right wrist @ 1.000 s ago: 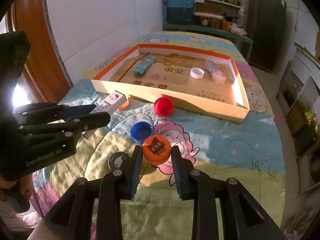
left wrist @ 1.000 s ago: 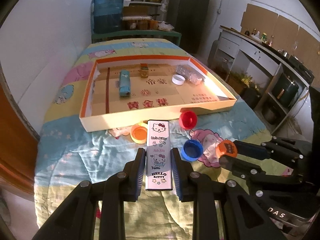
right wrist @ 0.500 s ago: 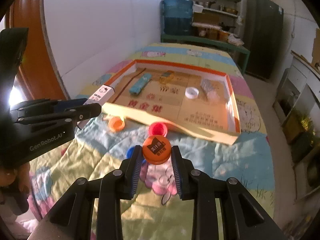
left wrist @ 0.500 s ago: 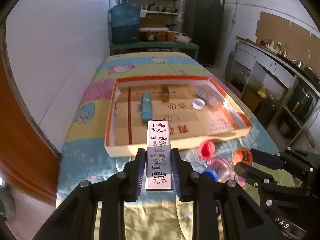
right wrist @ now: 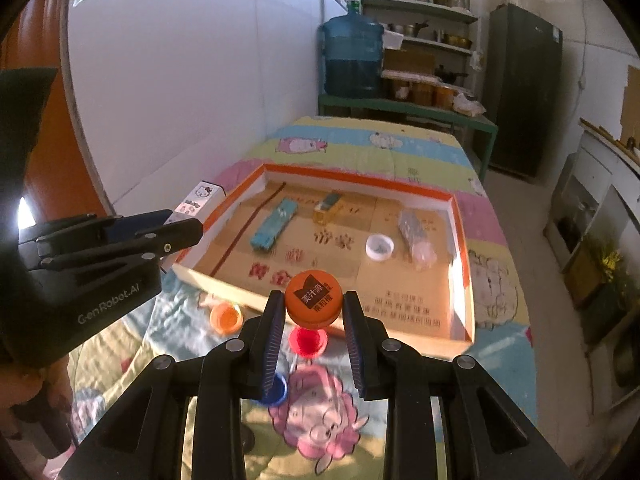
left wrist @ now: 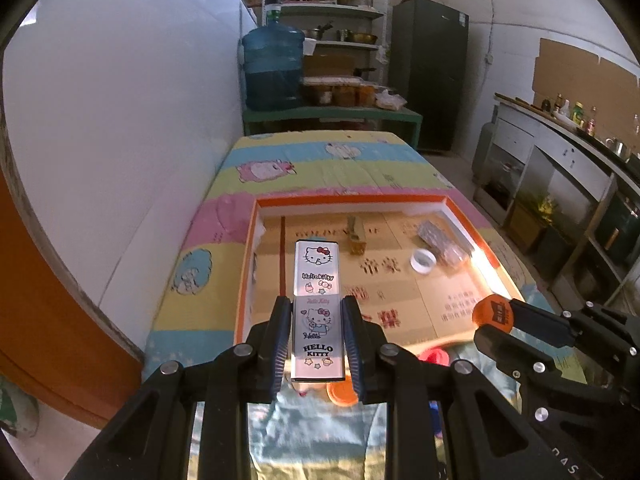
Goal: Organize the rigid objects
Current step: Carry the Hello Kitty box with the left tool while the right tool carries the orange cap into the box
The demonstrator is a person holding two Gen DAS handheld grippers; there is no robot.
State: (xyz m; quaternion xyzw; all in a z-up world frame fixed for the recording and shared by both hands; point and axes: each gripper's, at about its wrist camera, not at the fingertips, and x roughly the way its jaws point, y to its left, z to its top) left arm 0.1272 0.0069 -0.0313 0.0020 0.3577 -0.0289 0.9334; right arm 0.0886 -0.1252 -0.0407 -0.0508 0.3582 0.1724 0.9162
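Left wrist view: cardboard tray lies on the quilted bed. Left tongs clamp a Hello Kitty box, held above the tray's near-left corner. Right tongs clamp an orange cap above the tray's near wall.

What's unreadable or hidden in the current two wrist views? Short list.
- Left wrist view: blue box in the tray hidden behind the Hello Kitty box held by the left gripper.
- Left wrist view: loose orange cap and red cap partly covered by gripper fingers; blurred.
- Right wrist view: blue cap half hidden behind a finger of the right gripper.
- Both views: small print on the tray floor too small to read.
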